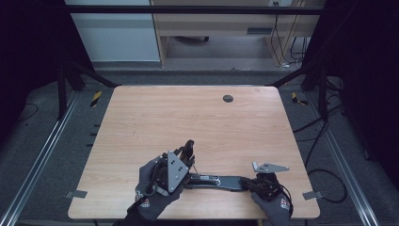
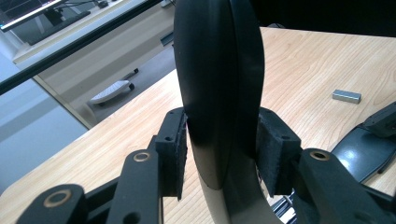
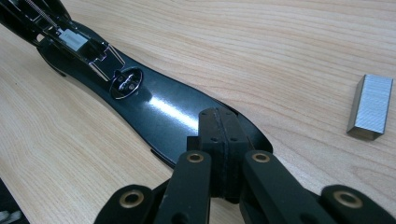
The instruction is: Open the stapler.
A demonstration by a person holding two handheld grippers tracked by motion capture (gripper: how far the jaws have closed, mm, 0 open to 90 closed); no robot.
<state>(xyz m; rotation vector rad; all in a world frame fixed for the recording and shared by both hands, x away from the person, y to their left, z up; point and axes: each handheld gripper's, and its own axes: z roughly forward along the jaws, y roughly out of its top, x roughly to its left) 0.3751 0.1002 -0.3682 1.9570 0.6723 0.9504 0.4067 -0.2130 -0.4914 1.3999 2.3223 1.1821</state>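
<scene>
The stapler (image 1: 214,181) lies opened out flat near the 6 o'clock edge of the bench (image 1: 155,117), between the two grippers. Its raised black top arm (image 2: 217,88) stands upright between the pads of the left gripper (image 1: 187,153) and is clamped by the jaws at both sides. The right gripper (image 1: 251,184) rests at the 3 o'clock end of the stapler; its jaws are closed together, pad against pad, over the glossy black base plate (image 3: 163,109).

In the right gripper view, the open staple channel (image 3: 74,39) is shown at 11 o'clock, and a strip of staples (image 3: 371,107) lies on the bench at 3 o'clock. In the left gripper view, the same strip is seen at 2 o'clock.

No legible brand, label or writing can be made out.
</scene>
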